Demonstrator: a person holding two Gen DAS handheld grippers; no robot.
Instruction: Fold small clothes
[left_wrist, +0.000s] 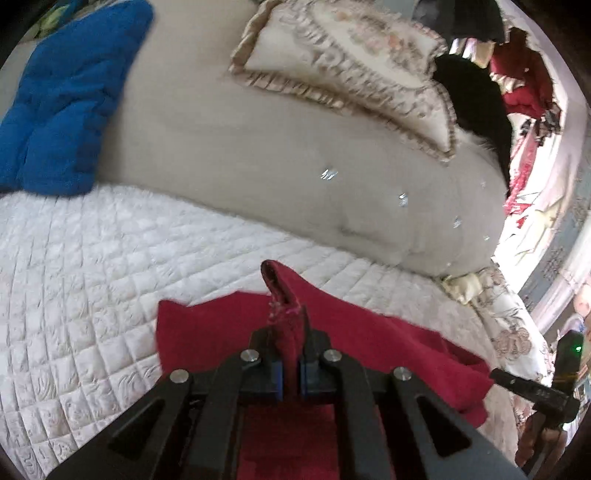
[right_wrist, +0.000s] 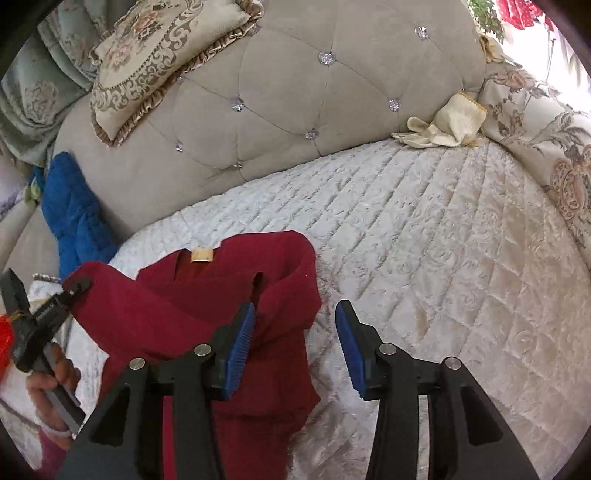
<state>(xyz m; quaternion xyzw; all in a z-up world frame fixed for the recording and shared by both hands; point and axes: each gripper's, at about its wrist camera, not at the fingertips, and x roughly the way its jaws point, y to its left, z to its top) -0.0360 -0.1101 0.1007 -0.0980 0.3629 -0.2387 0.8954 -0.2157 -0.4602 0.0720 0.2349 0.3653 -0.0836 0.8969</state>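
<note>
The left gripper (left_wrist: 291, 332) is pinching a bunched fold of the red garment (left_wrist: 369, 343), its blue pads pressed together on the cloth, and a peak of fabric is sticking up just beyond the fingertips. The rest of the garment is lying spread on the white quilted bedspread (left_wrist: 92, 280), beneath and to both sides of that claw. The right gripper (right_wrist: 295, 325) is standing spread wide, gripping nothing; its left pad is sitting just over the garment's right edge, while its right pad is hanging over bare quilt. A tan label is showing at the neckline, beyond the grippers towards the tufted headboard (right_wrist: 295, 92).
</note>
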